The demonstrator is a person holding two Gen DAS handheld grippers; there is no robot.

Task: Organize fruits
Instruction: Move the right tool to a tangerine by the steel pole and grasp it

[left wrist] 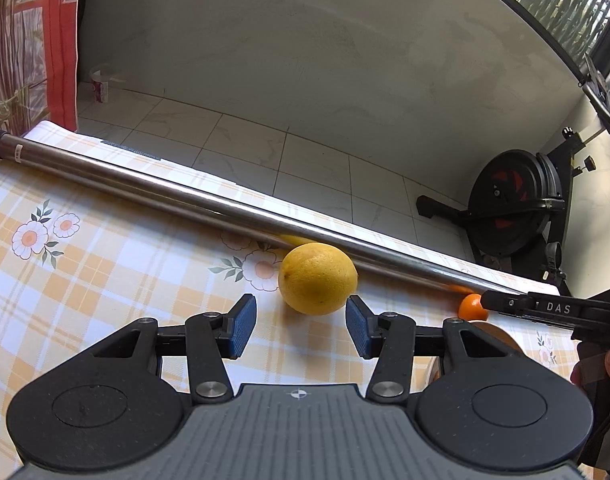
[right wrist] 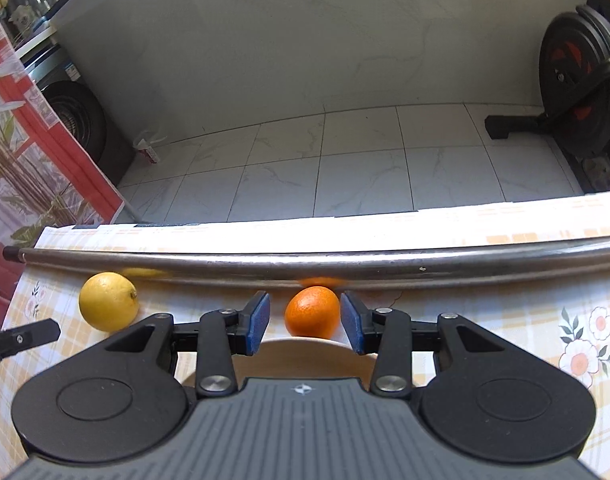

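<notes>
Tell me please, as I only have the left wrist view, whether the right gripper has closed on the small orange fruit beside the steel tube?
Observer: Not yet. The small round orange fruit sits between the blue pads of the right gripper, and there is a clear gap at the pad on the picture's left.
Operator: Thank you. What is the brown shape I glimpse just below that fruit?
Observer: It is a pale round wooden dish lying under the right gripper, with its rim just short of the fruit.

yellow lemon (left wrist: 318,278), orange mandarin (right wrist: 313,312), checked floral tablecloth (left wrist: 105,264)
</notes>
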